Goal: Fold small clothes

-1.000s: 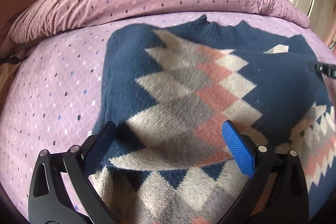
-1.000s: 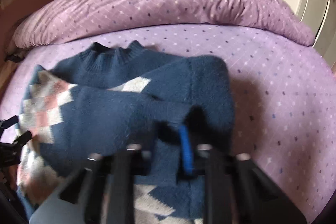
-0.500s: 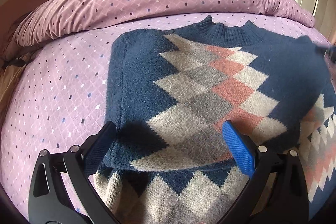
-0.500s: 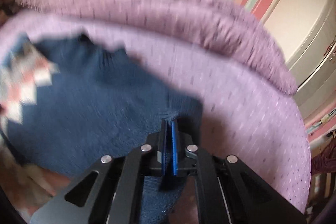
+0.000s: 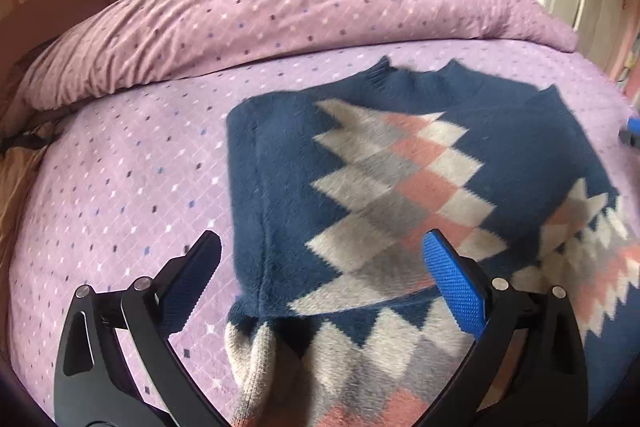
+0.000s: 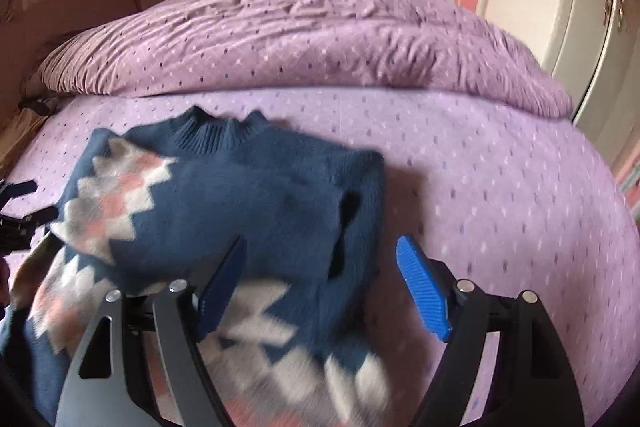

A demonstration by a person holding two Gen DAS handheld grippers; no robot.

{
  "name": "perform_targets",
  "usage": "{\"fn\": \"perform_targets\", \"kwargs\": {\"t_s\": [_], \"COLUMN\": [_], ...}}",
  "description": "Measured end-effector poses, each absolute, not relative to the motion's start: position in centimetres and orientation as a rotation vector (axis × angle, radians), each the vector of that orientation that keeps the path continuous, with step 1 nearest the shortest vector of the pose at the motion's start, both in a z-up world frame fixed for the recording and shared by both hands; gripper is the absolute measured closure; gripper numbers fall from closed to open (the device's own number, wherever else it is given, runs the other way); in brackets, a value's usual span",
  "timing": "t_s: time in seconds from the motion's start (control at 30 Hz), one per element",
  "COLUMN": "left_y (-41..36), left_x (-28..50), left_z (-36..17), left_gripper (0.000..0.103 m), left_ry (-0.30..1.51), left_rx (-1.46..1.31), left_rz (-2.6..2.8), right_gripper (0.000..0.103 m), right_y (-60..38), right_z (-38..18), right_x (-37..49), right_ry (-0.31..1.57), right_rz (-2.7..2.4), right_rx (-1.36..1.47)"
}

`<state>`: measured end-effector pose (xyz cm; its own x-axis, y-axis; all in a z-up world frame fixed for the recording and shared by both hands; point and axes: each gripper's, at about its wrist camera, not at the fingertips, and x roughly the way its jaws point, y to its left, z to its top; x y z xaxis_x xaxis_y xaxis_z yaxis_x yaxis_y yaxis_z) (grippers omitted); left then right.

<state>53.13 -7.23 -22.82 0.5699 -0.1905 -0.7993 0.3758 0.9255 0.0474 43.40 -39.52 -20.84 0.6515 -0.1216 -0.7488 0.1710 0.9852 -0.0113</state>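
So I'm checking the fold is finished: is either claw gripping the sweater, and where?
Neither. The left claw hangs open, the right claw is opening, above the sweater.

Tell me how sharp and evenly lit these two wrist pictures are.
Left wrist view: mostly sharp, the sweater smears toward the right edge, and fisheye bends the bed sheet into a dome. Right wrist view: softer, the sweater's near hem blurred, a shadow beside it. Soft daylight, no glare.

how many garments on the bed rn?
1. A navy argyle sweater lies mid-bed on the purple sheet, collar toward the rolled duvet, partly folded. More could sit outside both views.
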Motion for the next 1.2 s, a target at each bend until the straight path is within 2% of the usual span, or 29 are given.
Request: {"fn": "perform_targets", "kwargs": {"t_s": [0.03,0.1,0.13,0.17,0.33,0.5,0.77,0.9,1.03,1.2], "left_y": [-7.4,-7.9,-8.0,-8.2,-8.6,-8.3,-7.5,-7.5,-6.8,-5.9], "left_x": [53.2,53.5,53.6,53.7,54.5,54.8,55.8,53.7,49.9,46.6], "left_z": [-22.9,-23.5,-23.9,-24.3,-27.3,-27.9,-28.2,-26.3,-25.2,-26.2], "left_gripper": [0.003,0.003,0.003,0.003,0.003,0.003,0.003,0.003,0.003,0.003], "left_ry": [0.912,0.927,0.931,0.935,0.996,1.002,1.041,1.012,1.01,1.06], "left_rx": [0.22,0.208,0.204,0.2,0.232,0.223,0.196,0.214,0.202,0.197], "left_rz": [-0.348,-0.366,-0.368,-0.366,-0.264,-0.256,-0.26,-0.259,-0.239,-0.217], "right_gripper": [0.029,0.053,0.059,0.059,0.059,0.059,0.057,0.043,0.043,0.043], "right_y": [-39.1,-38.1,-37.7,-37.5,-38.2,-38.5,-38.8,-37.7,-36.5,-36.9], "right_z": [-21.6,-23.8,-24.6,-25.3,-28.3,-29.3,-28.4,-24.7,-24.1,-27.2], "right_x": [43.3,44.1,44.3,44.7,45.8,45.8,45.4,42.1,38.8,36.7], "right_ry": [0.867,0.935,0.953,0.96,1.02,1.043,1.01,0.921,0.942,1.041], "right_rz": [-0.161,-0.15,-0.147,-0.147,-0.192,-0.183,-0.16,-0.128,-0.126,-0.142], "right_rx": [0.064,0.046,0.043,0.048,0.078,0.087,0.104,0.067,0.041,0.063]}}
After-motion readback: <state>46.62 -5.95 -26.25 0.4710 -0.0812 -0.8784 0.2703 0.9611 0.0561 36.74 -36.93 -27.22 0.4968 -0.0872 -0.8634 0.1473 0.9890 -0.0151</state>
